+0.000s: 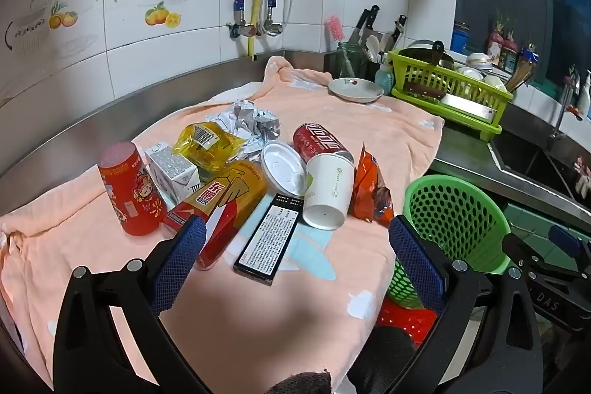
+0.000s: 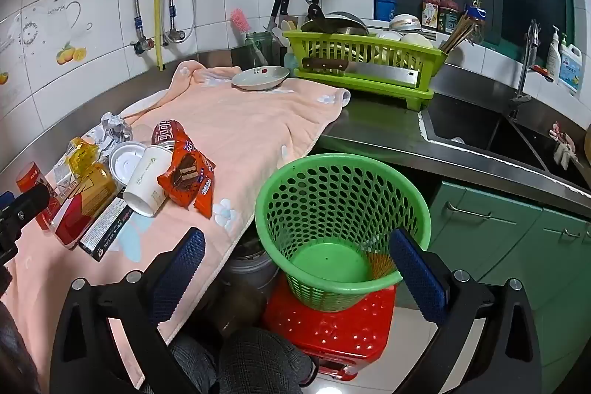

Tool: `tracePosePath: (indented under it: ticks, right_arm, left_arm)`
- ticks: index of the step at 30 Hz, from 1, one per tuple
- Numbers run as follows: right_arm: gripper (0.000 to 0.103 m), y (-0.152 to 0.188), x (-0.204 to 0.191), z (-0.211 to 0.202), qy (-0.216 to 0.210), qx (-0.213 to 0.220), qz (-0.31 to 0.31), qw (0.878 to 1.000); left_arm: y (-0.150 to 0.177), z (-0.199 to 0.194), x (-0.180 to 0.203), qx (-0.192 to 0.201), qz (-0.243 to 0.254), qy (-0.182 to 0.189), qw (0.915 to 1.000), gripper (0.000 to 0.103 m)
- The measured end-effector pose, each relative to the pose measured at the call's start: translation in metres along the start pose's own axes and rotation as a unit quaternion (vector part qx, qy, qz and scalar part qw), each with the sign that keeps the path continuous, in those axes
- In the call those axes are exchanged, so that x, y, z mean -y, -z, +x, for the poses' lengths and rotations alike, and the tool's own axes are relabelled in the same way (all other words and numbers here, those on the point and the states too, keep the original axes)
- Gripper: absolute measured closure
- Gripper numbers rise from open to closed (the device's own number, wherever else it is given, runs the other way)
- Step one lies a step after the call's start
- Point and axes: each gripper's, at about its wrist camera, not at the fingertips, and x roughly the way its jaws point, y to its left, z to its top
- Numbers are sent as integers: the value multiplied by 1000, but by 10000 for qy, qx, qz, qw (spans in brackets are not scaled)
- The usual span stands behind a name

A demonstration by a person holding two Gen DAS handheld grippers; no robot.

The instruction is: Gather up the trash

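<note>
Your left claw [image 1: 297, 239] gapes wide and empty over the black box [image 1: 267, 239]; your right claw [image 2: 297, 246] gapes empty above the green basket [image 2: 343, 209]. Trash lies heaped on the counter's towel [image 1: 388, 124].

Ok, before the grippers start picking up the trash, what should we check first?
1. Left gripper open, nothing in it: ok.
2. Right gripper open, nothing in it: ok.
3. Green basket upright on the red stool, mouth clear: ok.
4. Trash within view on the pink towel: black box and paper cup lie nearest: ok.
5. Basket has room: ok, nearly bare inside.
6. Plate apart from the trash pile: ok.
</note>
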Motion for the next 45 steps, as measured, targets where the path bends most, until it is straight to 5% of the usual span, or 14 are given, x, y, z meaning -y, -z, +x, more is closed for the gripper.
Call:
tracePosePath:
  ticks: [45]
  right_arm:
    - [6,2,6,1,21,-25,105,9999]
  left_arm:
    - [4,4,1,-56,-49,23,10000,5]
